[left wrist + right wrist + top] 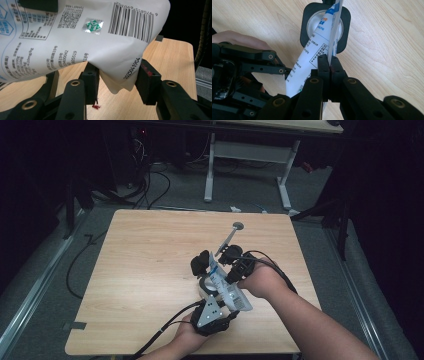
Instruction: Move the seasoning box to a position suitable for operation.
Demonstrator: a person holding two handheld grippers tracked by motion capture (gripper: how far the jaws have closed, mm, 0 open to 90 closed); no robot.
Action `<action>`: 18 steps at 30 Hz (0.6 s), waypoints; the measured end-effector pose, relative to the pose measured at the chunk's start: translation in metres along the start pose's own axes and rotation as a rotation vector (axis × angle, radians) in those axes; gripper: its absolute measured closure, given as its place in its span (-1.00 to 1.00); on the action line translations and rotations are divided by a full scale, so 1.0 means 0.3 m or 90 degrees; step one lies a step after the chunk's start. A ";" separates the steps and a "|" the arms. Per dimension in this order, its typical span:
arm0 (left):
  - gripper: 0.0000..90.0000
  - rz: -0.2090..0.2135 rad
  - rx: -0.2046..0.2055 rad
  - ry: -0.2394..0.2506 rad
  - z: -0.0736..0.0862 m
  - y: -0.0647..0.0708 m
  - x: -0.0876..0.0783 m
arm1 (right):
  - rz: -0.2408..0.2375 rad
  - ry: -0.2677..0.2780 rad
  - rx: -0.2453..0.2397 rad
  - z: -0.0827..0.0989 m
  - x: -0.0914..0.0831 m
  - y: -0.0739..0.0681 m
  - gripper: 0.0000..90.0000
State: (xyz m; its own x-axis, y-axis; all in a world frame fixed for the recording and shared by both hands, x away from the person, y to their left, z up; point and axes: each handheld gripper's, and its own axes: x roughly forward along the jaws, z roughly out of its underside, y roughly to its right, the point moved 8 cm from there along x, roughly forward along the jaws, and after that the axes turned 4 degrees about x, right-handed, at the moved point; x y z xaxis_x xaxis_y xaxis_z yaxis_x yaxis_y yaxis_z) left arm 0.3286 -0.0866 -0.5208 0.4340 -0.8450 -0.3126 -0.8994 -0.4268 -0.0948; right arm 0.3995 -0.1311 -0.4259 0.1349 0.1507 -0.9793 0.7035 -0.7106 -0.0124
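A white printed pouch is held in the air just above the table, right of centre in the high view, over a black-framed round dish that is seen behind it in the right gripper view. The right gripper is pressed shut on the pouch's thin edge, with the jaws flat together and the film pinched between them. The left gripper, at the lower middle of the high view, stands half spread; the pouch's lower corner hangs between its pads, and it cannot be told whether they press on it or merely flank it.

The step in hand is judged to be tipping or emptying the pouch into the dish. It would be done well if the right pinch were kept firm, the corner were taken squarely between the left pads before any pull, and the mouth were held over the middle of the dish.

A metal rod with a round end lies just above the grippers in the high view and should be kept clear of. Open tabletop is left across the whole left half of that view; the table's lower edge is near the left hand, so little room is left that way.
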 end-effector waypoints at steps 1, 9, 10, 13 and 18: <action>0.27 0.000 0.000 -0.001 0.001 -0.001 0.000 | 0.002 -0.001 0.000 0.001 0.000 0.001 0.99; 0.27 -0.001 -0.002 -0.015 0.027 -0.008 0.009 | -0.002 -0.001 -0.001 0.005 0.011 -0.004 0.99; 0.27 -0.001 -0.002 -0.016 0.028 -0.008 0.009 | -0.003 0.000 -0.004 0.006 0.012 -0.003 0.99; 0.27 -0.002 -0.002 -0.018 0.032 -0.010 0.011 | -0.004 -0.002 0.009 0.011 0.011 -0.005 0.99; 0.26 0.001 -0.008 -0.024 0.044 -0.011 0.018 | -0.005 -0.001 0.007 0.019 0.014 -0.002 0.99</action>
State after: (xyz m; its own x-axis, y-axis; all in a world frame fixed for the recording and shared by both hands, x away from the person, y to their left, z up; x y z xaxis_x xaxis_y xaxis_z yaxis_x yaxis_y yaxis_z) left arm 0.3331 -0.0855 -0.5346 0.4296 -0.8330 -0.3486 -0.8993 -0.4295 -0.0822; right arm 0.3956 -0.1337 -0.4313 0.1289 0.1557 -0.9794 0.6969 -0.7168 -0.0223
